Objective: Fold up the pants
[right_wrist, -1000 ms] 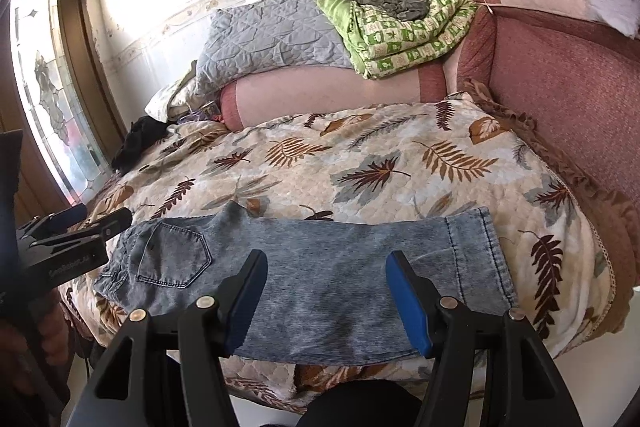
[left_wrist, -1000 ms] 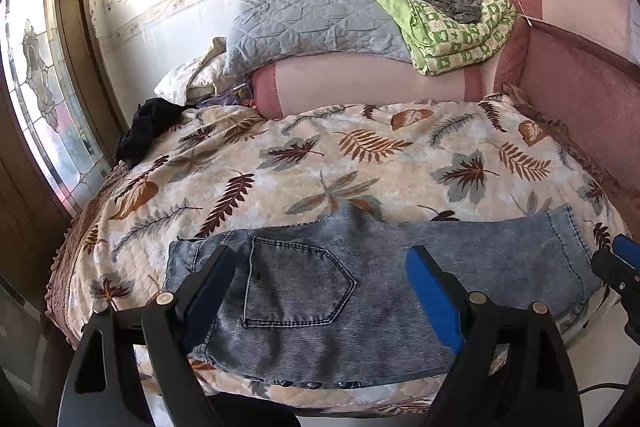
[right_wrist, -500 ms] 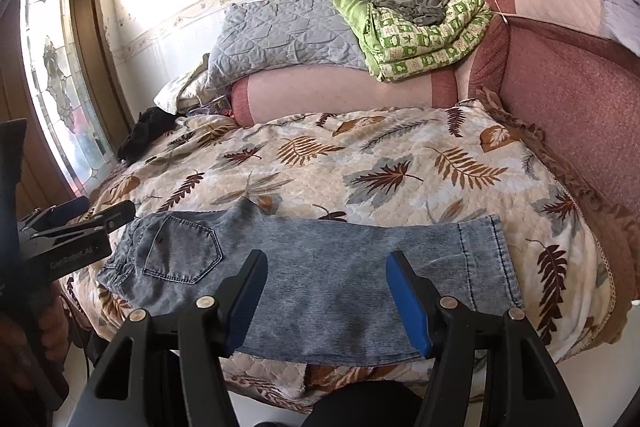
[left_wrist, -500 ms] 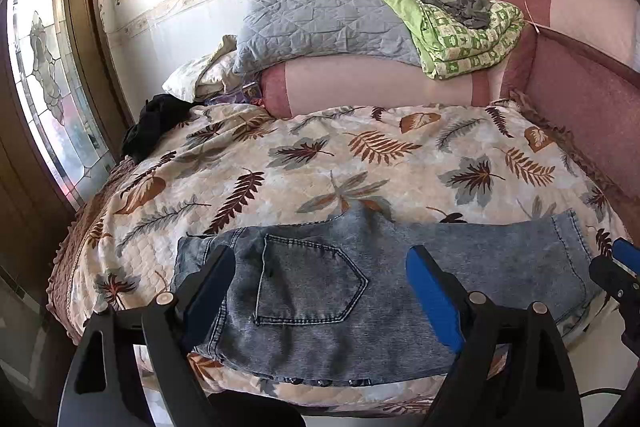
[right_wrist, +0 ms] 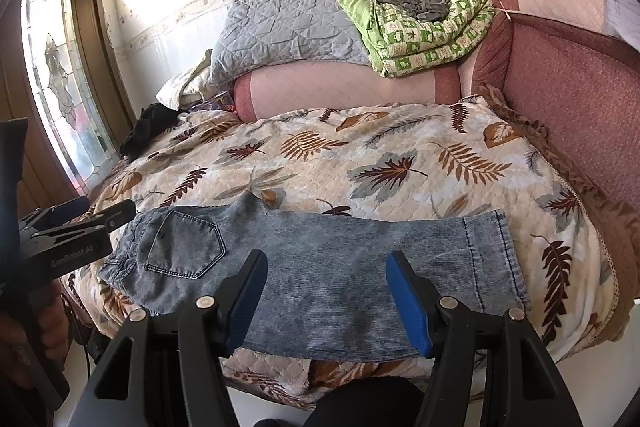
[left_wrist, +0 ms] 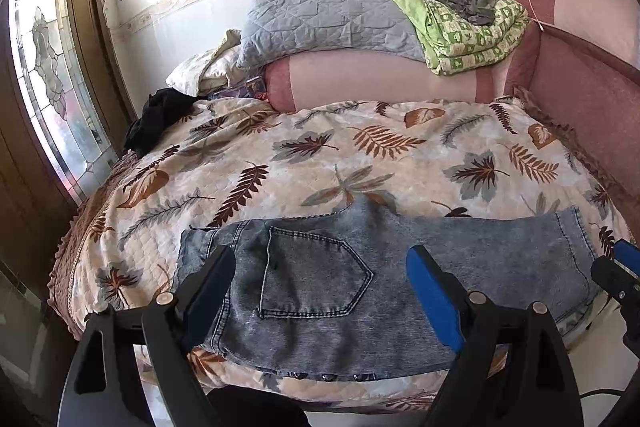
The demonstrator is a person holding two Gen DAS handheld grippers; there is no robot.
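Observation:
Grey-blue denim pants (left_wrist: pixel 380 279) lie flat along the near edge of the bed, folded lengthwise, waist and back pocket to the left, leg hem to the right; they also show in the right wrist view (right_wrist: pixel 328 267). My left gripper (left_wrist: pixel 320 291) is open and empty, held just before the pocket end. My right gripper (right_wrist: pixel 326 295) is open and empty, before the middle of the leg. The left gripper also shows at the left of the right wrist view (right_wrist: pixel 92 215).
The bed has a leaf-print quilt (left_wrist: pixel 360 155). At its head lie a pink bolster (left_wrist: pixel 380 83), a grey pillow (left_wrist: pixel 328 15) and a green folded blanket (left_wrist: pixel 464 27). A black garment (left_wrist: pixel 160 115) lies far left by a glass door (left_wrist: pixel 52 75). A padded red headboard (right_wrist: pixel 580 95) runs on the right.
Both grippers have drawn back a little and risen, so the pants sit higher and smaller in both views. The pants have not moved. Both grippers stay open.

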